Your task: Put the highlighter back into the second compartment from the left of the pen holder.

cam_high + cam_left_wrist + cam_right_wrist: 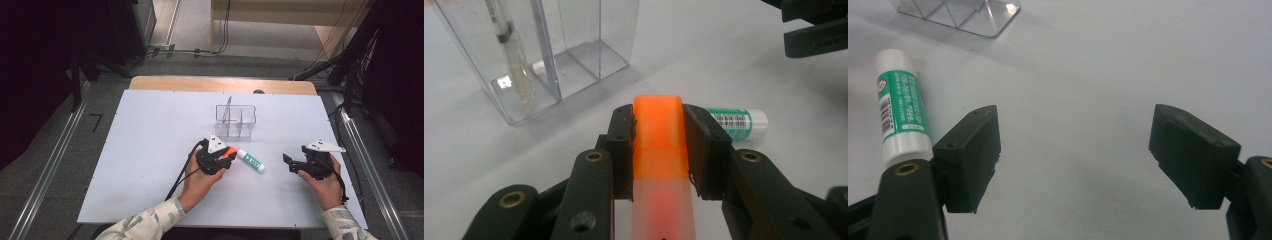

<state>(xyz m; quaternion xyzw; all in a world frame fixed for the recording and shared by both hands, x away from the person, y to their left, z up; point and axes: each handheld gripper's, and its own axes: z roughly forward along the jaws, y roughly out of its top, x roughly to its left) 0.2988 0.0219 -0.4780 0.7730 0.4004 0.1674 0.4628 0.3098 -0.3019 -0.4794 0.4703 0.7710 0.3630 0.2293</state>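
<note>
White worktop [150, 165], big, mostly bare; wide free margins at 9 and 3 o'clock, wooden edge showing at 12. Clear plastic organizer [236, 120] at centre, slightly toward 12 o'clock, divided into compartments, one thin pen [227, 109] standing tilted in its left compartment; other compartments look vacant. Left claw [226, 156] at about 6 o'clock of the organizer, near it, clamped on orange highlighter [657, 137] — jaws pressed flat on both sides of the orange cap, frosted body running back toward the hand. Right claw [290, 164] at 4 o'clock of the organizer, jaws wide apart, holding nothing, hovering low over bare worktop. Green-and-white glue stick [251, 160] lying flat between both claws, just beside the left claw at its 3 o'clock, apart from the organizer.

Step judged: highlighter gripped, transfer to organizer pending. Next move calls for lifting, tipping upright, carrying toward 12 o'clock, lowering into a free compartment without knocking the pen or thin walls. Glue stick likely next for right claw, sitting at its 9 o'clock. Plenty of room overhead and sideways; only tight spots are organizer rims and the glue stick close to the left claw.
</note>
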